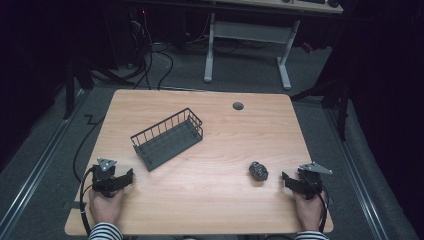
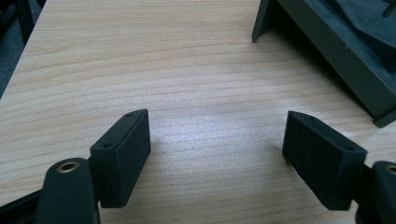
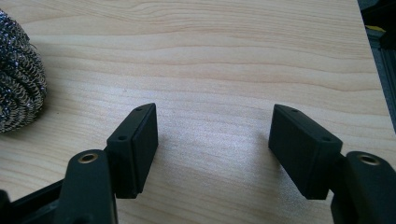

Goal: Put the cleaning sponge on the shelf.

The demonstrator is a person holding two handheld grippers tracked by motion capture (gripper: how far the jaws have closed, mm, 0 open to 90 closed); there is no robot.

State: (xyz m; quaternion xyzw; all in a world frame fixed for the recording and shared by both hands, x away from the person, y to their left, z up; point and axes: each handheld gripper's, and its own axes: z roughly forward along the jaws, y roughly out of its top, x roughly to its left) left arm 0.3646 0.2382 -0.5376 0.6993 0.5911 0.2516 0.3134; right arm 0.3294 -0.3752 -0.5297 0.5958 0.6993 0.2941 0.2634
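While both my hands rest at the near edge of the wooden table (image 1: 220, 200), my left gripper (image 2: 217, 140) and my right gripper (image 3: 212, 135) are spread wide with nothing in them. A steel wool scrubber (image 1: 258, 171) sits just beside my right gripper, well apart from the wire basket (image 1: 167, 137). I think it is light and springy, so I would pinch it across its round middle.
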